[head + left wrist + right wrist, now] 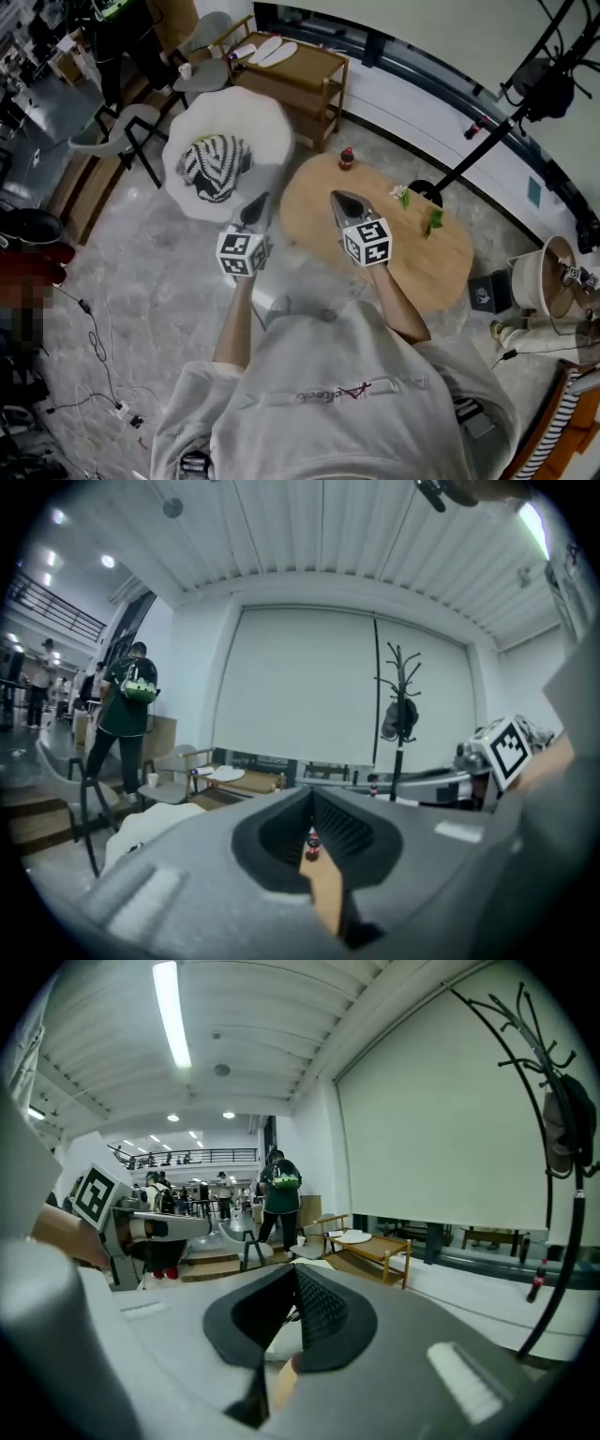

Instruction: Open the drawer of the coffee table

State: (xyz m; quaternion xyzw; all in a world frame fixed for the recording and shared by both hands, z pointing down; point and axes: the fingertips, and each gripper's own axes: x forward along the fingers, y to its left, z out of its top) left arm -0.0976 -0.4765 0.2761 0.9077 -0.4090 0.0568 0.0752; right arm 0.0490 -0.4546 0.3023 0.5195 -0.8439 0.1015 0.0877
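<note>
Closed and empty, grey left gripper (257,204) and grey right gripper (339,199) hover at oval wooden coffee table's (441,267) nine o'clock end.

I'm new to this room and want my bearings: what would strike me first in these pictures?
In the head view the left gripper and right gripper, jaws shut, sit side by side mid-frame at the left end of an oval wooden table. Left of it is a white pouf with a striped cloth on top; a small red bottle stands at the table's far edge.
</note>
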